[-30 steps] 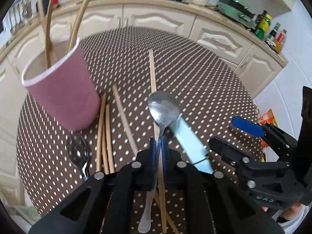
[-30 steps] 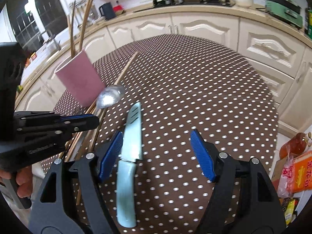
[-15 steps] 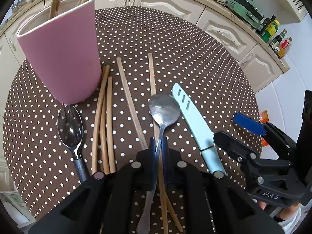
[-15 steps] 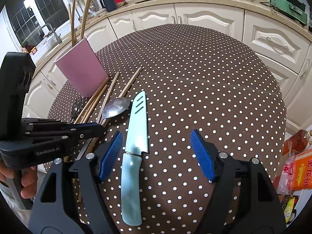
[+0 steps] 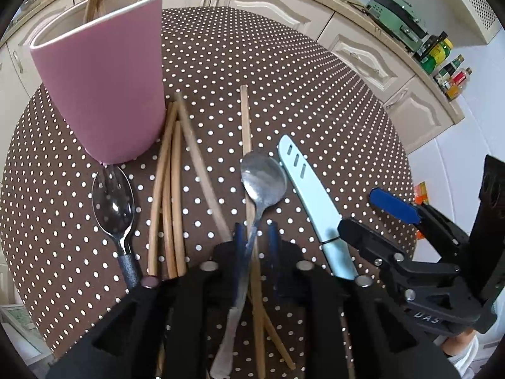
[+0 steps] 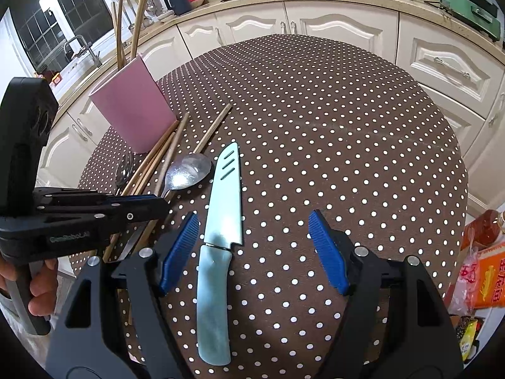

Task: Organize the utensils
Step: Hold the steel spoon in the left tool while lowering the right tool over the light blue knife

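Note:
A pink cup stands on the dotted table with chopsticks in it; it also shows in the right wrist view. My left gripper has its jaws slightly parted around the handle of a silver spoon, which lies on the table over a chopstick. Several loose chopsticks lie beside the cup. A second spoon with a dark handle lies at the left. A light blue knife lies between the fingers of my open right gripper, nearer the left finger.
The round table has a brown cloth with white dots. White kitchen cabinets curve behind it. Bottles stand on the counter at the right. Bags lie on the floor beside the table.
The left gripper has come down with the spoon until it lies on the table, and its jaws have loosened. The right gripper has hardly moved.

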The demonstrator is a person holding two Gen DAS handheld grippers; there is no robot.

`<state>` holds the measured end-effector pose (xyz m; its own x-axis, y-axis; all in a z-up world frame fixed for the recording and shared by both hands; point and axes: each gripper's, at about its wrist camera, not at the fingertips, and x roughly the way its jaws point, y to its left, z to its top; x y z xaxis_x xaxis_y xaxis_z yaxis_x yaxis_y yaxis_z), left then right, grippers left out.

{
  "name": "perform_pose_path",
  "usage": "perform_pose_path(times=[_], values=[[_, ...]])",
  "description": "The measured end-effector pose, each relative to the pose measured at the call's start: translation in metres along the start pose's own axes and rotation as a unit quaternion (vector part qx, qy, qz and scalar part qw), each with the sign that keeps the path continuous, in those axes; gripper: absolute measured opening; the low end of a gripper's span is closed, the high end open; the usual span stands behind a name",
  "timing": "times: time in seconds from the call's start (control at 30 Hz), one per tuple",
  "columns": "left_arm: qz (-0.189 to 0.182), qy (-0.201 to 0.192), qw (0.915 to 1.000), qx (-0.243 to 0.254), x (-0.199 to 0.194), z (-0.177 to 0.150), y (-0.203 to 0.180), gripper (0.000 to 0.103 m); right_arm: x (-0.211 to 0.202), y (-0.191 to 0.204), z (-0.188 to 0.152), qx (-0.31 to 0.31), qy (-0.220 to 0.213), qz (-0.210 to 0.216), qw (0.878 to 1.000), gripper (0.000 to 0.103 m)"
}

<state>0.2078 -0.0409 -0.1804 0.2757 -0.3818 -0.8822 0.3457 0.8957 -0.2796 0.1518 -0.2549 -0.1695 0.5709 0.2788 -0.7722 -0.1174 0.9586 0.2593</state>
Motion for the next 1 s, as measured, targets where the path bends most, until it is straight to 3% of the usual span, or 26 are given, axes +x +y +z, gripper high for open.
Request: perform_pose_path(times=[0.13, 0.23, 0.33, 0.43, 0.63, 1.0], values=[[0.015, -0.011, 0.9998, 0.004, -0.006, -0.001, -0.001, 0.02, 0.001, 0.004, -0.001, -0.008, 0.007, 0.002, 1.0, 0.071], [0.001, -0.011, 0.9999, -0.003, -0.009, -0.002, 0.002, 0.019, 0.003, 0.01, 0.0, -0.019, 0.014, 0.005, 1.0, 0.071], [0.027, -0.017, 0.9994, 0.015, -0.011, -0.002, 0.0, 0.018, 0.008, 0.02, 0.0, -0.037, 0.026, 0.002, 0.999, 0.071], [0.021, -0.016, 0.9993, 0.026, -0.014, -0.004, -0.002, 0.019, 0.01, 0.026, 0.0, -0.046, 0.033, 0.0, 0.998, 0.071], [0.075, -0.016, 0.9954, 0.057, -0.016, -0.009, -0.005, 0.019, 0.013, 0.028, -0.001, -0.05, 0.041, 0.001, 0.998, 0.071], [0.128, -0.015, 0.9833, 0.128, -0.007, -0.014, -0.032, 0.019, 0.017, 0.024, 0.004, -0.048, 0.045, 0.006, 0.998, 0.071]])
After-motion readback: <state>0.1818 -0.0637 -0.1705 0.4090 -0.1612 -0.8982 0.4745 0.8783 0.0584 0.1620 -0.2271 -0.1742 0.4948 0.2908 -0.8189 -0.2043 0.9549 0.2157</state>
